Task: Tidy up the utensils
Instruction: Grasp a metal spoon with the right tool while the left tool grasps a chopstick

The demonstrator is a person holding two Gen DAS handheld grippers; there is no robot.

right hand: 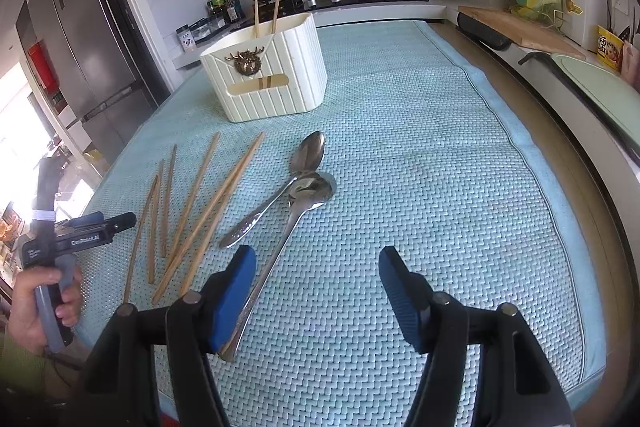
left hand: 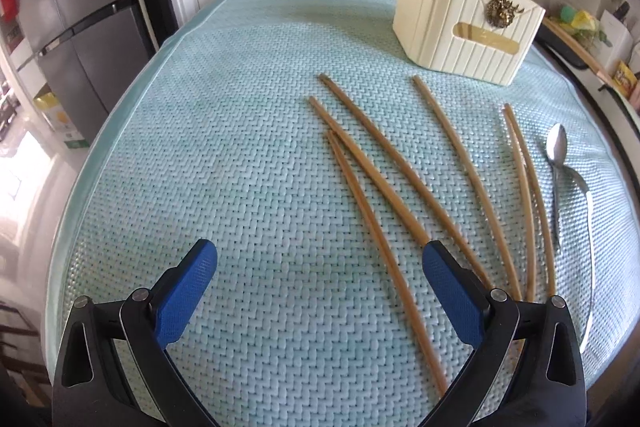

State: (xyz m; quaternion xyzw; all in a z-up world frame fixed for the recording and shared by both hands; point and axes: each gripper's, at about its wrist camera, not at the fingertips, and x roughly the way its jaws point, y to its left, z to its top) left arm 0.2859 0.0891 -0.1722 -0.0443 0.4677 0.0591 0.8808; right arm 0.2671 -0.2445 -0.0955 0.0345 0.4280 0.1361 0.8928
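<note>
barely started tbh: two chopsticks standing in cream holder [right hand: 276, 83], six loose chopsticks [left hand: 400, 187] plus two spoons [right hand: 308, 179] flat on worktop mat [right hand: 400, 147]. left gripper [left hand: 320, 291], right gripper [right hand: 318, 291] fingers both spread, empty

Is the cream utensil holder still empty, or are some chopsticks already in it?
Not empty: two chopsticks stand upright inside the cream holder, their ends above its rim. Whether anything else is inside cannot be told.
</note>
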